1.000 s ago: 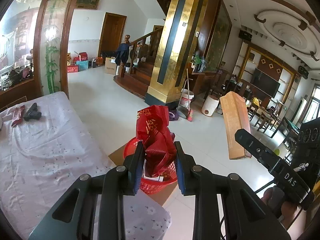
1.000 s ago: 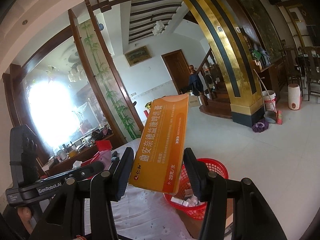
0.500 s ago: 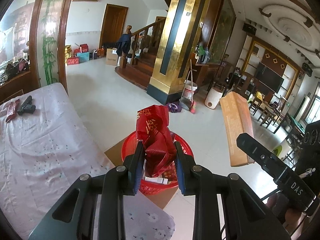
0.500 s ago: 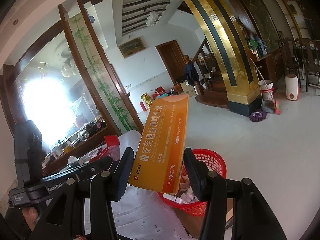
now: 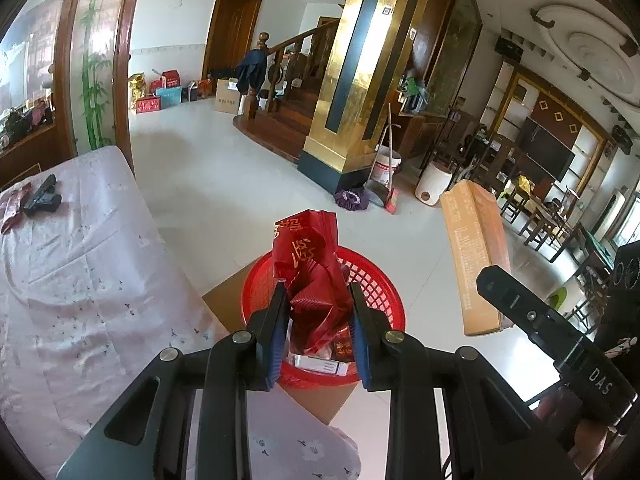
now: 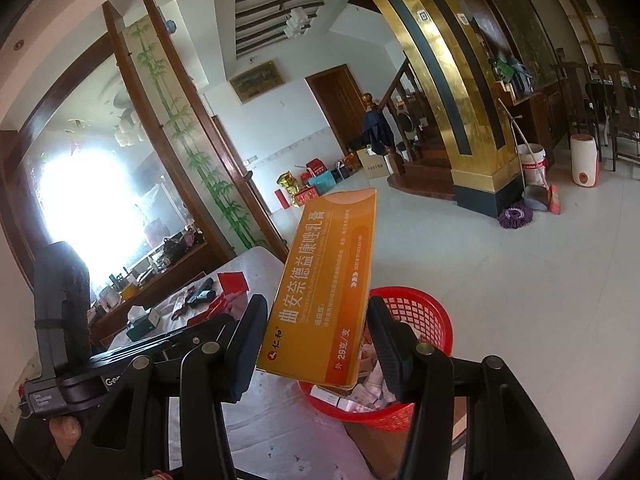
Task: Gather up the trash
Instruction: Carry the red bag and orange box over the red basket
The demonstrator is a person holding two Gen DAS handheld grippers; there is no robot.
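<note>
Under your two tools lies the big desk, covered with a pale cloth that has tiny flowers on it. Far back on that cloth, a small black thing rests just beside a red packet; I cannot tell what either one is.

Next to the desk's edge, down low, a red basket sits on top of a brown cardboard box. You can see small boxes and wrappers already inside the basket.

Your right tongs hold a long orange box with white writing on it. The box stands up tall and leans a little, squeezed at its lower end. It hangs in the air, near the basket and higher than it.

Your left tongs are squeezed narrow on a crumpled red bag with gold writing. The bag sticks up out of the tongs, right above the basket.

Across the white floor by the gold pillar, a purple mop head lies beside a white bucket.
</note>
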